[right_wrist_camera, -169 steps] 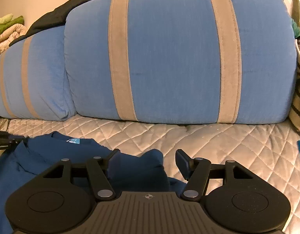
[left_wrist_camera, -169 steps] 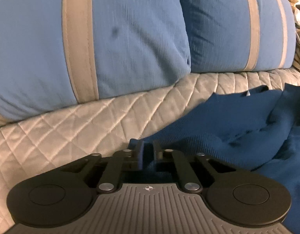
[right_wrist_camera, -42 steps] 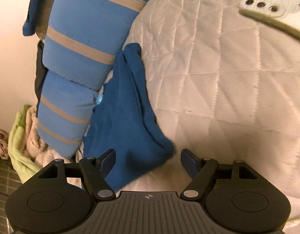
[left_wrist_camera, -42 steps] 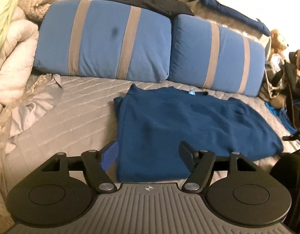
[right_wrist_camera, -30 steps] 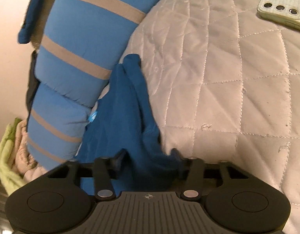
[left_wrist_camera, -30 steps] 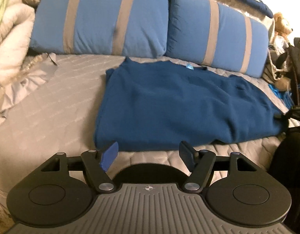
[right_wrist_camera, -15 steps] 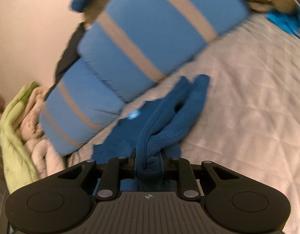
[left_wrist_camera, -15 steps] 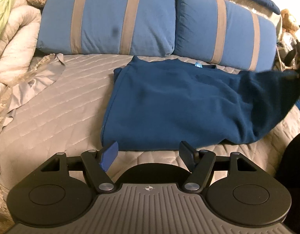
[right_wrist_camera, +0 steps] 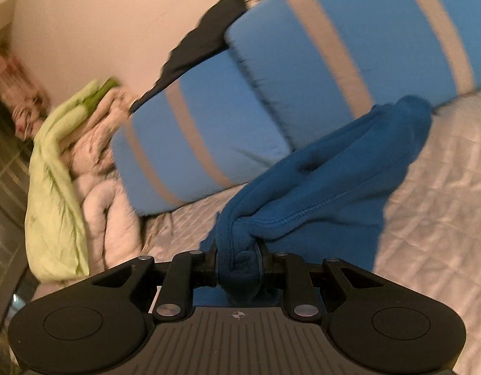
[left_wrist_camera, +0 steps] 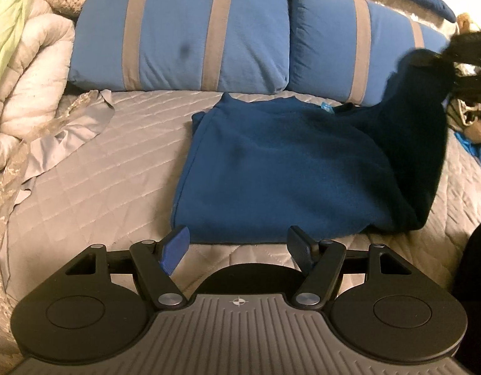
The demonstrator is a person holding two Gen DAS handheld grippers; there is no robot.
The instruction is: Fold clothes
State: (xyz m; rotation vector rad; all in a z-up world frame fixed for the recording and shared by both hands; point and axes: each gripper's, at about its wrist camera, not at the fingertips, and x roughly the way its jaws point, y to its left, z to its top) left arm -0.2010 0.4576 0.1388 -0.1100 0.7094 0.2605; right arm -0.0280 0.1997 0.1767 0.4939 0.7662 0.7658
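One tool (right_wrist_camera: pixel 238 264) clamping sweater (left_wrist_camera: pixel 271 168)

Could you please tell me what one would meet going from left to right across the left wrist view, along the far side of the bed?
Rolled pale duvet → first blue striped cushion → second blue striped cushion → lifted end of the blue garment.
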